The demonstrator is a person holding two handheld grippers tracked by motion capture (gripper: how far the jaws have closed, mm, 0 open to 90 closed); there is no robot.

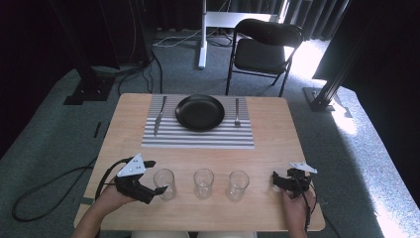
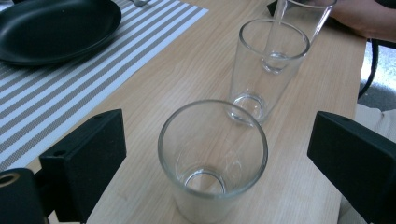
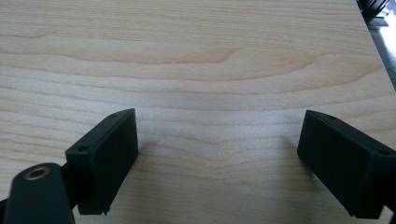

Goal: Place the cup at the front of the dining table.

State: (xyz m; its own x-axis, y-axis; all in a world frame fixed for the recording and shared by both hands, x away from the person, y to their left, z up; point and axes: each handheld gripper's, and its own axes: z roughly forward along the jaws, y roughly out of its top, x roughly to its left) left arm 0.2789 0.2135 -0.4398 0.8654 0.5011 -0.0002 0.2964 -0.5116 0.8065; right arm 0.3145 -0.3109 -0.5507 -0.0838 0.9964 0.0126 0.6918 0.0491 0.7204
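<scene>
high view: a wooden table (image 1: 277,129) carries a striped placemat (image 1: 198,136) with a black plate (image 1: 200,112) on it, a knife (image 1: 159,116) to the plate's left and a fork (image 1: 236,112) to its right. three empty glasses stand upright in a row along the near edge, well apart from each other. the left gripper (image 1: 157,176) sits at the near left, jaws spread either side of the left glass (image 1: 164,184). the right gripper (image 1: 275,179) rests at the near right, just beside the right glass (image 1: 237,185) but apart from it; the middle glass (image 1: 203,183) stands untouched. left gripper view: the left glass (image 2: 212,161) stands between the two black jaws, with a clear gap on each side, neither pad pressing on it; the middle glass (image 2: 266,70) and right glass (image 2: 299,28) line up behind it, the plate (image 2: 56,28) and placemat (image 2: 84,79) to the upper left. right gripper view: jaws wide apart, bare table (image 3: 210,70) between them, nothing gripped.
</scene>
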